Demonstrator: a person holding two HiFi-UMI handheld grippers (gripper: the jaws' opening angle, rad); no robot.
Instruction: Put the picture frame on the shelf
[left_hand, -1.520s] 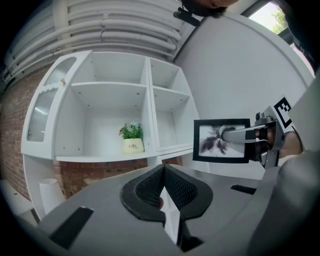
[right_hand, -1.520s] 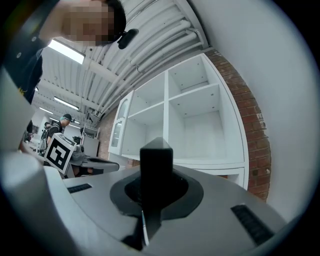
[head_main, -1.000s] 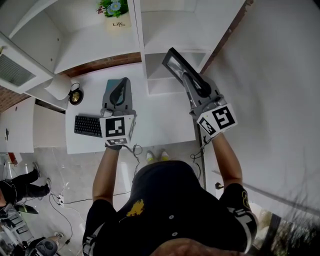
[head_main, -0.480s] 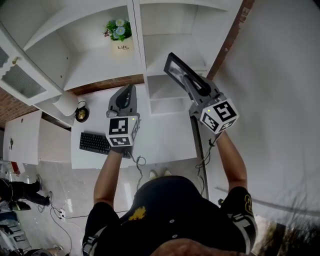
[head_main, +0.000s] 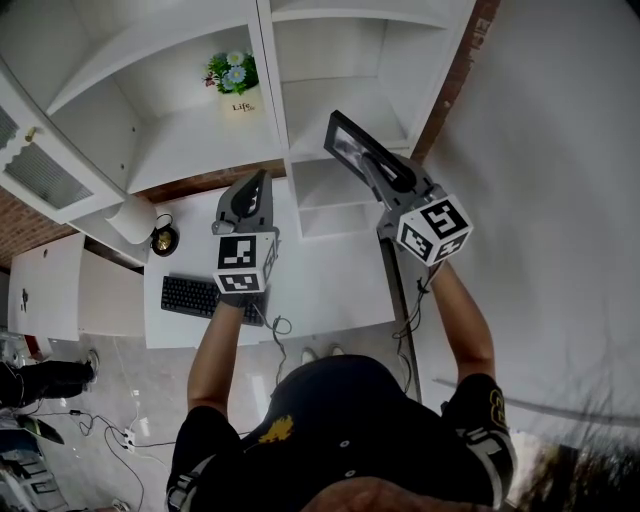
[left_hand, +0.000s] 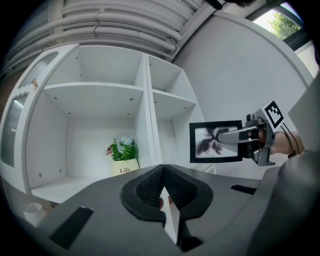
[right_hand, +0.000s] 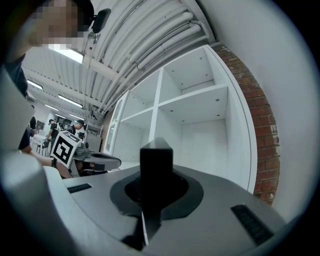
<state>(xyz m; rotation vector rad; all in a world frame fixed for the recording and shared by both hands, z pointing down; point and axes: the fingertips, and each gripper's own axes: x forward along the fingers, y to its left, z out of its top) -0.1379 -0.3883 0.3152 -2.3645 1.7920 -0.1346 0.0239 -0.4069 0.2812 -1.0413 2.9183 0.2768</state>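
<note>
The frame is clamped edge-on in the right tongs before the shelf; the left tongs are pressed together, nothing between.

Before me, the white shelf holds a flower pot in its left bay; a keyboard lies on the desk below.

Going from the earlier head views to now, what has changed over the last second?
Both grippers rose slightly toward the shelf, and the right gripper carried the picture frame up with it. Nothing was taken hold of or let go: the right gripper stays shut on the picture frame, and the left gripper stays shut and empty. The flower pot has not moved.
</note>
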